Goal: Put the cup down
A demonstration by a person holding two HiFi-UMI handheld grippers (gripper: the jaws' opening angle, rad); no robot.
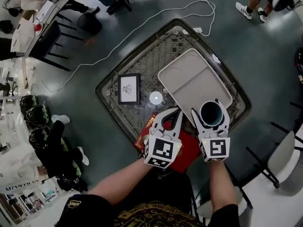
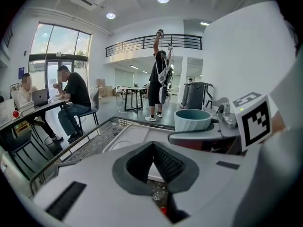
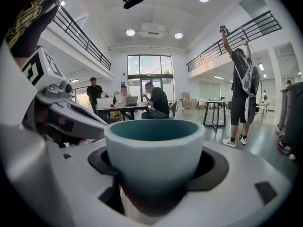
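Note:
A pale cup [image 1: 211, 112] with a teal inside stays upright between the jaws of my right gripper [image 1: 211, 109], which is shut on it. It fills the right gripper view, where the cup [image 3: 154, 148] is gripped low on its wall. In the head view it hovers over the near right corner of a white tray [image 1: 189, 74]. Whether its base touches the tray is hidden. My left gripper [image 1: 178, 111] sits just left of it, shut with nothing held, its tips meeting in a point. The left gripper view shows the cup [image 2: 192, 119] to the right, with the tray [image 2: 130, 136] ahead.
The tray lies on a square glass table [image 1: 113, 103]. A black framed picture [image 1: 129, 88] and a small white round object [image 1: 155, 97] sit left of the tray. A red packet [image 1: 187, 150] lies under both grippers. A white cable [image 1: 142, 30] runs on the floor, and chairs stand around.

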